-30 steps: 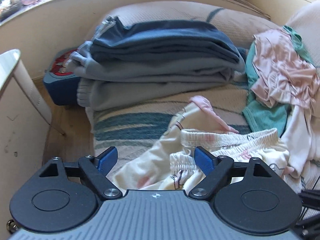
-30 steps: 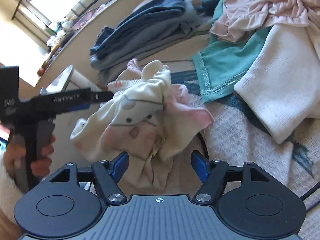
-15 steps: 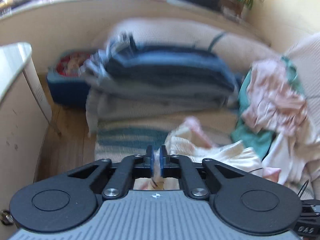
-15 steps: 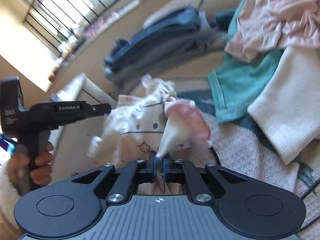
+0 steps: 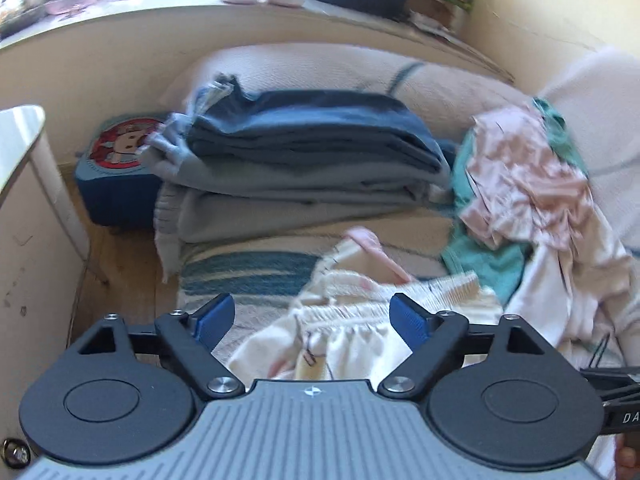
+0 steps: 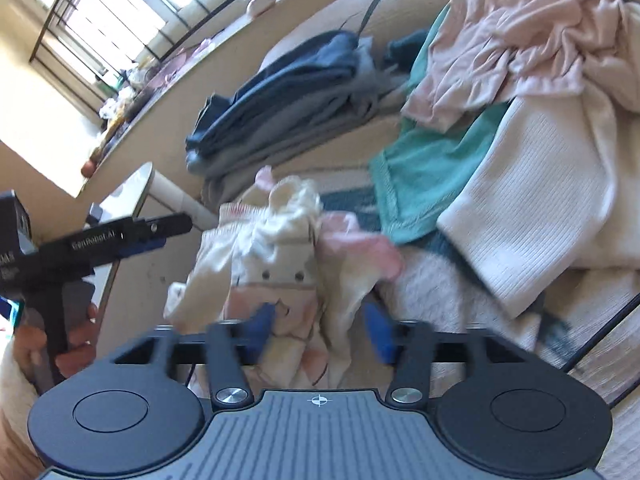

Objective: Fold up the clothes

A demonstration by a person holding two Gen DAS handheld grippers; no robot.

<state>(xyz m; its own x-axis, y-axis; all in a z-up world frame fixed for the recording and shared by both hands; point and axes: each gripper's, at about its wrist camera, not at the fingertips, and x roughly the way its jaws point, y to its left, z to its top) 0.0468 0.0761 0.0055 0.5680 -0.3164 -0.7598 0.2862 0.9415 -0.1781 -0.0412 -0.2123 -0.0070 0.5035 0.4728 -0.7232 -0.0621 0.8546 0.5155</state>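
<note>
Lying crumpled, 1 cream garment (image 5: pixel 352 332) sits between 2 released tools: left tool (image 5: pixel 313 318), right tool (image 6: pixel 320 330).

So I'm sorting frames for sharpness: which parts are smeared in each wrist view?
Left wrist view: mild blur on the folded stack, gripper body crisp. Right wrist view: the right gripper fingers are smeared; window glare upper left.

Right tongs (image 6: pixel 320 330) motion-blurred; far sill clutter (image 6: pixel 120 100) too small/blurry to ID.
</note>
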